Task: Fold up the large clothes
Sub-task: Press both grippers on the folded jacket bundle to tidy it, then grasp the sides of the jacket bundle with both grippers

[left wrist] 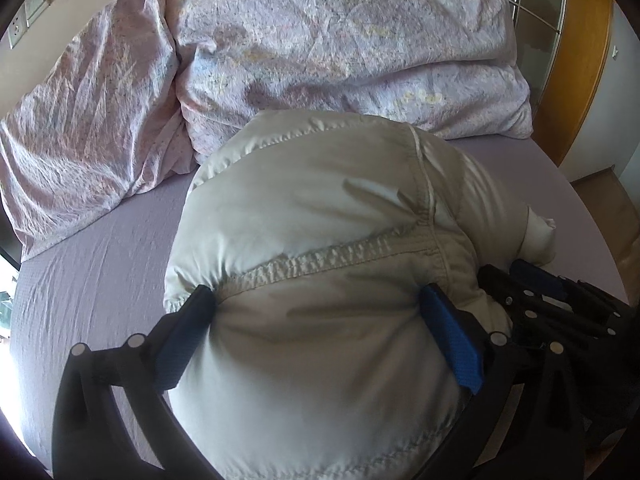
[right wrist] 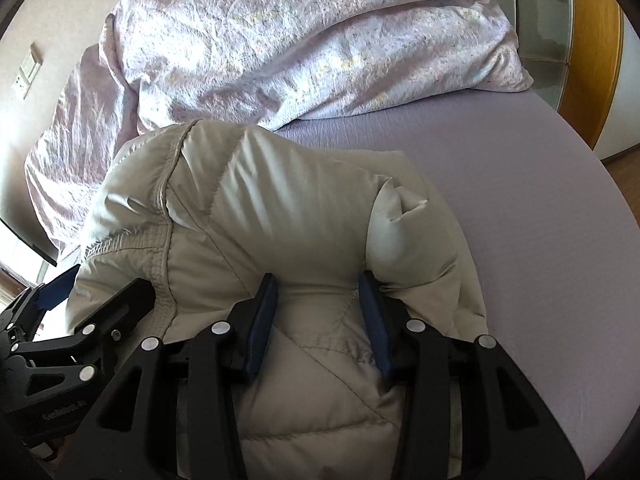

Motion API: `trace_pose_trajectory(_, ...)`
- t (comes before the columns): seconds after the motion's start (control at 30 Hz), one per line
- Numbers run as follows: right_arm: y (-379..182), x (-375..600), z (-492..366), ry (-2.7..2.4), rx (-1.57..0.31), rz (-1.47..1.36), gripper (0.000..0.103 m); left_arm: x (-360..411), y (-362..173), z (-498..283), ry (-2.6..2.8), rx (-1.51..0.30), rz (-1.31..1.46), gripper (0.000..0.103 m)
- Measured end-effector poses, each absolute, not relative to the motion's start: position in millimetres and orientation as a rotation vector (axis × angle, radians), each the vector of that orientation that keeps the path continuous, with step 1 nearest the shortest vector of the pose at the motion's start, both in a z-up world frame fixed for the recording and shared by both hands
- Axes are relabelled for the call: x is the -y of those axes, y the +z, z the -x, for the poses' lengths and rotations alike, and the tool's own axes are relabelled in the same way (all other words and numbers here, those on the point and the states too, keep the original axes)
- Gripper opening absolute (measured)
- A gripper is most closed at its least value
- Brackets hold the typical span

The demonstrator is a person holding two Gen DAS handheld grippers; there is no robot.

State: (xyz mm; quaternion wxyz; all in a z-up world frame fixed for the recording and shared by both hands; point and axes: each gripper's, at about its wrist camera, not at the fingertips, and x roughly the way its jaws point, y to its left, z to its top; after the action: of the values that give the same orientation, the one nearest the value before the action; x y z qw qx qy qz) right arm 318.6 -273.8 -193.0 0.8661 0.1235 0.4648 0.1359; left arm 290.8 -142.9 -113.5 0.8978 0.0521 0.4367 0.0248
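Observation:
A puffy beige quilted jacket [left wrist: 320, 200] [right wrist: 280, 200] lies bunched up on a lilac bed sheet [left wrist: 100, 280] [right wrist: 520, 240]. My left gripper [left wrist: 316, 294] stands spread wide over the near end of it, and the padded fabric bulges up between the two blue pads [left wrist: 452, 344]. My right gripper [right wrist: 318, 280] is shut on a thick fold of the jacket, which is squeezed narrow between its pads. Each gripper shows in the other's view, the right one [left wrist: 540, 300] at the jacket's right side and the left one [right wrist: 100, 288] at its left side. The jacket's underside is hidden.
A crumpled lilac patterned duvet [left wrist: 340, 40] [right wrist: 300, 40] is piled just behind the jacket, with a matching pillow [left wrist: 80, 120] to the left. A wooden door frame [left wrist: 580, 60] stands past the bed's right edge. A wall socket [left wrist: 16, 34] is at the far left.

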Motion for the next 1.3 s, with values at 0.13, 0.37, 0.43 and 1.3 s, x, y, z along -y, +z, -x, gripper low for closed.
trace_pose_trajectory(0.13,-192,274,-317,0.277,-0.953,-0.252,0.044,142,-119,-289,0.057,-0.879,-0.102,0.101)
trace_pose_trajectory(0.37,-186,271,-316,0.287,-0.977,-0.236,0.049,140,-114,-282,0.068,-0.854,-0.101,0.101)
trace_pose_trajectory(0.43,-183,274,-317,0.304,-0.982,-0.256,0.053,139,-112,-281,0.072,-0.852,-0.095,0.101)
trace_pose_trajectory(1.3,-202,276,-321,0.322,-0.979,-0.298,0.093,139,-118,-277,0.022,-0.793,-0.157,0.101)
